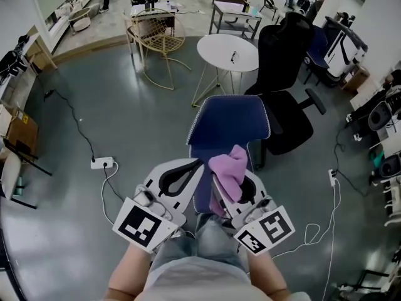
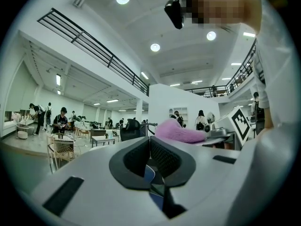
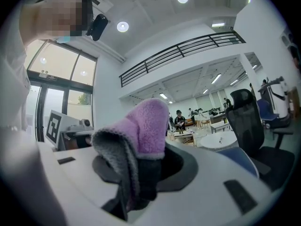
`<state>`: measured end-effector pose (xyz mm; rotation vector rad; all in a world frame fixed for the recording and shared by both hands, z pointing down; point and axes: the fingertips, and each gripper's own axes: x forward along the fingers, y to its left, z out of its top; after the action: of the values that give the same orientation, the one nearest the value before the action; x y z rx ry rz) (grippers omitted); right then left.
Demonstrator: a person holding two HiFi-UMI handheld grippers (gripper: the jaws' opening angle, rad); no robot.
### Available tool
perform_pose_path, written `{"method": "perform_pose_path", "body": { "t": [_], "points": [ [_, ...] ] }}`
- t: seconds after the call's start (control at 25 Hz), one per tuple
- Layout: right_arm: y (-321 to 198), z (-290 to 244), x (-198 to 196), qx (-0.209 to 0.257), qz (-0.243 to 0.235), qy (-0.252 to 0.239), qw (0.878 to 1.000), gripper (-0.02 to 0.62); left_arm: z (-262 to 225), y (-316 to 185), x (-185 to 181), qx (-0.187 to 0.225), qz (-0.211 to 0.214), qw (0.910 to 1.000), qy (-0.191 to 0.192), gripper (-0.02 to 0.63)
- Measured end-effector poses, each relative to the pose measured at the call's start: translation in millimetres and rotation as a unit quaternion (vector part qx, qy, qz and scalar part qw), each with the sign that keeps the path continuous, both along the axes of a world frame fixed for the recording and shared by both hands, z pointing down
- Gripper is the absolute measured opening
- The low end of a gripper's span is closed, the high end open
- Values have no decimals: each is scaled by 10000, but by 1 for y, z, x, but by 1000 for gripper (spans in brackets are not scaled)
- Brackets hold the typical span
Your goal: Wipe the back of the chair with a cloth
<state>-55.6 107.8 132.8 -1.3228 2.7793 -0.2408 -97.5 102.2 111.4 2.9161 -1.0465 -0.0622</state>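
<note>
Purple cloth [image 1: 229,171]: it is standing up in a fleecy, bunched wad out of the right gripper [image 1: 223,184], just over the near edge of the chair [image 1: 229,123]. A grey underside is showing along one fold.
Right gripper: its jaws are clamping on the lower part of the cloth, with most of the fabric sticking out above them.
Left gripper [image 1: 195,167]: its jaws are meeting at the tips with nothing between them. It is hanging just off the chair's near left corner, beside the right gripper.
Chair: blue with white edging, it is standing on the grey floor straight ahead of both grippers. A black office chair [image 1: 285,80] is standing just behind it to the right, and a round white table [image 1: 219,49] beyond it.
Step in hand: this is looking like the approach. The cloth is gripped, but no view shows it pressing on the blue surface, so wiping is probably not under way.
Next move: it is calling for the wad to be lowered against the chair's back and swept across with steady pressure.
Handling: the cloth is looking soft and floppy, so it is likely to fold over as it drags.
</note>
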Motion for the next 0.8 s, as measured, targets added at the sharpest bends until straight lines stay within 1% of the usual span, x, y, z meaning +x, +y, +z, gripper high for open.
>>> {"method": "perform_pose_path", "body": {
  "t": [0.32,0.48,0.8],
  "points": [
    [-55,4,8,-13,-311,-68,9995,142,1,-45,7,30,-358,9993,-62,15],
    [-86,13,18,-97,-423,-45,9990,143,5,-71,16,-15,-498,9987,-69,15],
    [-142,43,39,-381,-389,183,9984,143,24,-117,31,-228,-627,9977,-78,15]
  ]
}}
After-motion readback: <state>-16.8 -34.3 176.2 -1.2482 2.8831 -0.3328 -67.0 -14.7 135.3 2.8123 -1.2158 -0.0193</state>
